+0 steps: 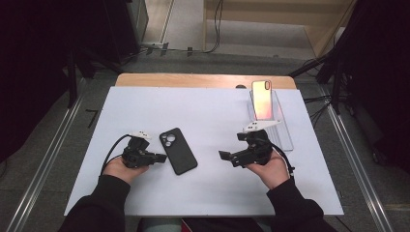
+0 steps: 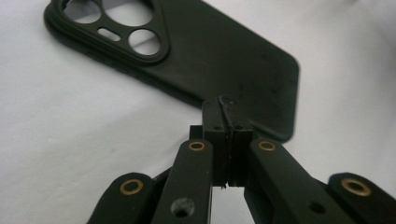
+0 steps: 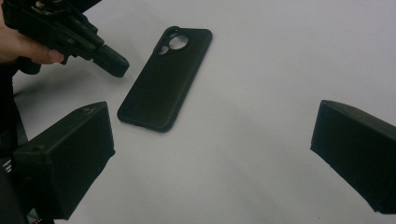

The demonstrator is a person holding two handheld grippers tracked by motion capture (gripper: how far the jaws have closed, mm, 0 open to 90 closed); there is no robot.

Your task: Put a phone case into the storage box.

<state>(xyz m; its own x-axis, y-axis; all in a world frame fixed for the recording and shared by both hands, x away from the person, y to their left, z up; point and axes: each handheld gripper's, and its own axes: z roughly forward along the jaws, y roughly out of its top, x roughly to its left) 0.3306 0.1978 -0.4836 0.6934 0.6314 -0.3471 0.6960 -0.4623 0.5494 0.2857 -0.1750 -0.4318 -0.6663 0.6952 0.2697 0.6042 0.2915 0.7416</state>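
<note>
Fingers of our left gripper (image 2: pixel 225 112) pressed together, empty, beside the black phone case (image 1: pixel 178 151); our right gripper (image 3: pixel 212 154) fingers gape wide, empty.

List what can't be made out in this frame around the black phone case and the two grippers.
- Black phone case: left gripper view, top edge crops its camera end; the shut left gripper covers part of its near edge, so contact is unclear.
- Phone in the clear stand: high view, glare hides its surface.
- Right gripper: right gripper view, jaws cropped at the edges.
</note>
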